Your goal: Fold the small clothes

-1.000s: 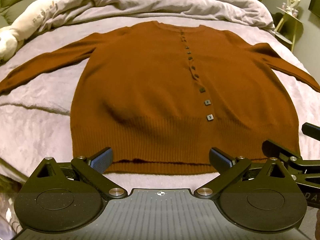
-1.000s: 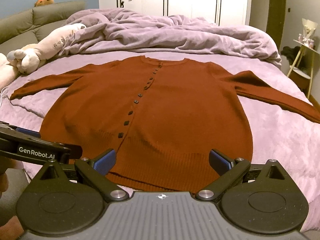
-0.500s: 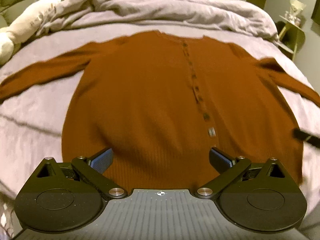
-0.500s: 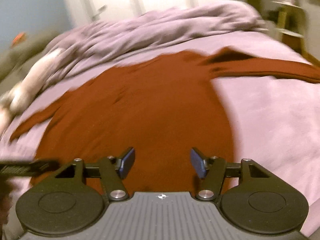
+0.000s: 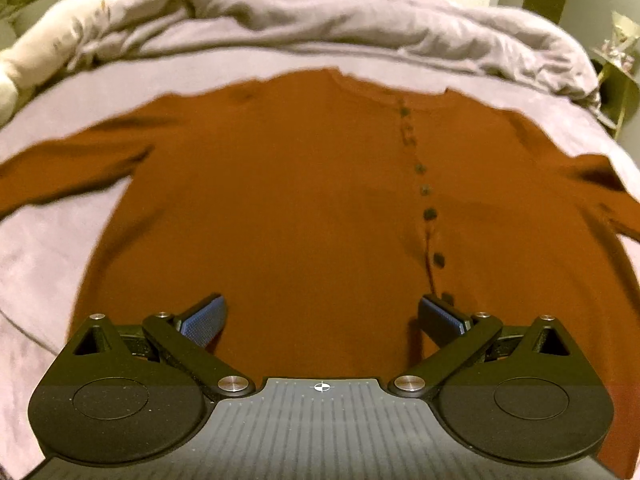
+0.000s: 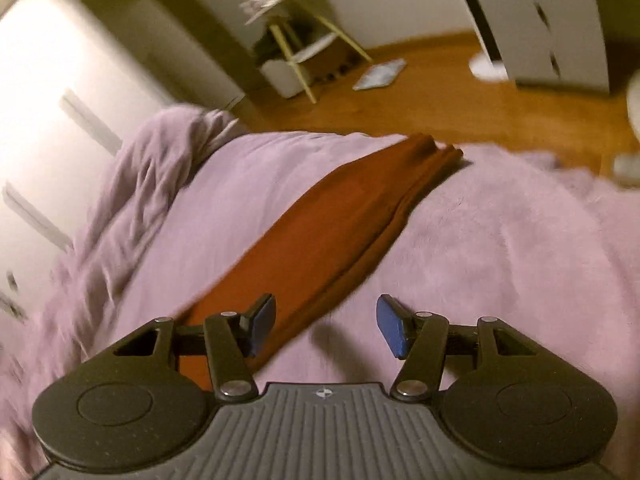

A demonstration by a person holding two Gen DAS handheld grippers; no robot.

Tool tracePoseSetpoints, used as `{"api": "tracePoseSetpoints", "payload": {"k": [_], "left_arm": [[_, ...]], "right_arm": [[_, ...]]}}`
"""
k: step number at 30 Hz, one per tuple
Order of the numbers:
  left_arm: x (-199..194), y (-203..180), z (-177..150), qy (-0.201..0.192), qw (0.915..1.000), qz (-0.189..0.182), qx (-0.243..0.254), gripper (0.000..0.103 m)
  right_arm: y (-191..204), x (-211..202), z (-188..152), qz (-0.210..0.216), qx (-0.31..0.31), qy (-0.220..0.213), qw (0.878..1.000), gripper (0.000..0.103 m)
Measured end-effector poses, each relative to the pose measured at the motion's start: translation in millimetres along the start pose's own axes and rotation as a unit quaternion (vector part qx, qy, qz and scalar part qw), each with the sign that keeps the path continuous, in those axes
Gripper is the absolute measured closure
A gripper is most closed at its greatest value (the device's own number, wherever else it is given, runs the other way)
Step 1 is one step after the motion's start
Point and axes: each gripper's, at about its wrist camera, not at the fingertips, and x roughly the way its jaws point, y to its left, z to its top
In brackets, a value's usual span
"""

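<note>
Evidently the fold is only beginning: the cardigan (image 5: 304, 208) is lying flat and buttoned in the middle of the bed (image 5: 48, 248), sleeves spread toward its side edges. The left gripper (image 5: 320, 318) is hovering wide open over the lower body, holding nothing. The right gripper (image 6: 326, 326), partly open and empty, is straddling the right sleeve (image 6: 340, 224), which next needs pinching and carrying inward across the body.

Rust-brown cardigan (image 5: 304, 200), lilac bedspread (image 6: 500, 240)
</note>
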Motion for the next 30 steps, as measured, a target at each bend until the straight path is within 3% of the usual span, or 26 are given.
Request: {"api": "tracePoseSetpoints", "payload": {"k": [4, 6, 7, 10, 13, 15, 17, 20, 21, 24, 25, 27, 30], "left_arm": [[3.4, 1.5, -9.0, 0.0, 0.9997, 0.014, 0.019, 0.0], [2.8, 6.0, -11.7, 0.001, 0.9999, 0.009, 0.01, 0.0], [2.1, 9.6, -12.9, 0.002, 1.0, 0.004, 0.001, 0.0], [2.1, 17.8, -12.8, 0.009, 0.9998, -0.014, -0.01, 0.0], [2.7, 20.8, -8.3, 0.02, 0.9995, -0.023, -0.006, 0.0], [0.3, 21.1, -4.0, 0.025, 0.9993, -0.023, -0.013, 0.0], [-5.3, 24.6, 2.1, 0.02, 0.9986, -0.034, -0.035, 0.0], [-12.1, 30.1, 14.1, 0.004, 0.9947, -0.079, -0.066, 0.0], [-13.3, 30.7, 19.1, 0.0, 0.9932, -0.091, -0.072, 0.0], [-15.1, 24.8, 35.4, -0.014, 0.9905, -0.118, -0.069, 0.0], [-15.2, 21.3, 40.1, -0.018, 0.9898, -0.127, -0.063, 0.0], [-14.9, 11.7, 49.9, -0.025, 0.9863, -0.155, -0.05, 0.0], [1.9, -7.8, 67.9, -0.022, 0.9772, -0.208, -0.034, 0.0]], "right_arm": [[-11.4, 19.7, 13.2, 0.019, 0.056, -0.009, 0.998, 0.054], [-6.7, 27.2, 15.3, 0.012, 0.05, -0.011, 0.999, 0.074], [-6.2, 28.9, 15.9, 0.005, 0.037, -0.015, 0.999, 0.092], [9.6, 31.0, 17.8, -0.025, -0.018, -0.016, 0.999, 0.095], [55.8, 11.7, 6.6, -0.033, -0.13, -0.064, 0.989, 0.096], [100.2, -6.3, -12.9, -0.003, -0.228, -0.087, 0.97, 0.096], [146.7, -27.8, -45.4, 0.048, -0.325, -0.099, 0.939, 0.096], [202.6, -56.7, -112.1, 0.145, -0.45, -0.091, 0.876, 0.095], [216.5, -62.8, -141.1, 0.173, -0.495, -0.076, 0.848, 0.095], [236.4, -67.2, -207.6, 0.208, -0.591, -0.034, 0.778, 0.093], [235.7, -66.5, -224.7, 0.21, -0.611, -0.023, 0.763, 0.09], [229.3, -62.8, -246.5, 0.19, -0.632, -0.012, 0.751, 0.085], [216.3, -55.3, -249.9, 0.143, -0.628, -0.012, 0.765, 0.082]]}}
